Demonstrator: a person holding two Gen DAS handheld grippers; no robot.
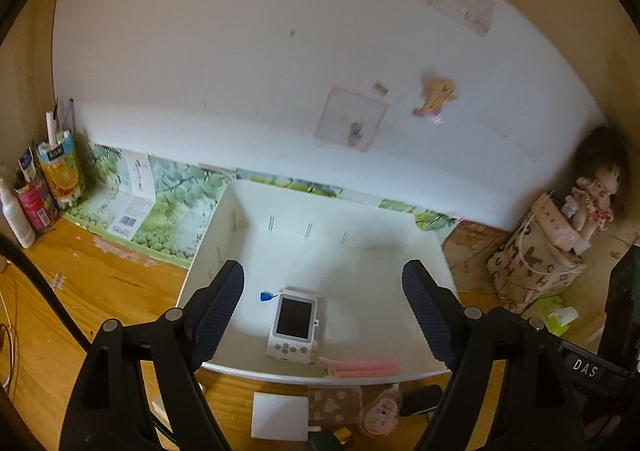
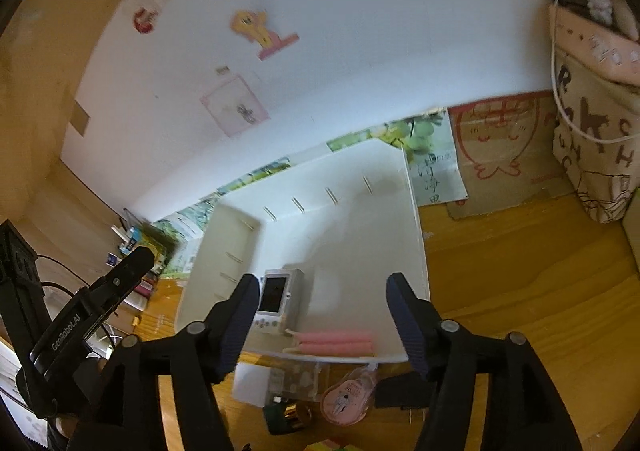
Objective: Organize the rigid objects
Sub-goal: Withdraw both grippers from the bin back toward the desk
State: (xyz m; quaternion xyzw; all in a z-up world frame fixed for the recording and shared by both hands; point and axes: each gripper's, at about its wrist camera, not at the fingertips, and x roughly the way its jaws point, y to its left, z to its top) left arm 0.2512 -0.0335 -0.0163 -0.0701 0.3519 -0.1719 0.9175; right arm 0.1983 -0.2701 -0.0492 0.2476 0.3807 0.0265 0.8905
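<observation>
A white open tray (image 1: 320, 247) (image 2: 416, 219) stands on the wooden desk against the wall. Inside it lie a white handheld device with a dark screen (image 1: 294, 325) (image 2: 276, 299), two pink sticks (image 1: 366, 367) (image 2: 336, 343) along the front wall, and a small blue piece (image 1: 265, 296). My left gripper (image 1: 324, 275) hovers open above the tray, with nothing between its pads. My right gripper (image 2: 324, 285) is open too, above the tray's front and the pink sticks. On the desk before the tray lie a white card (image 1: 280, 415), a clear patterned case (image 1: 334, 405), a pink tape dispenser (image 2: 348, 397) and a black object (image 2: 400, 391).
Juice cartons and a white bottle (image 1: 60, 175) crowd the desk's left back corner. A lettered fabric bag (image 1: 532, 263), a doll (image 1: 596, 191) and a green tissue pack (image 1: 558, 315) sit at the right. A green bottle with a gold cap (image 2: 284, 417) lies near the front.
</observation>
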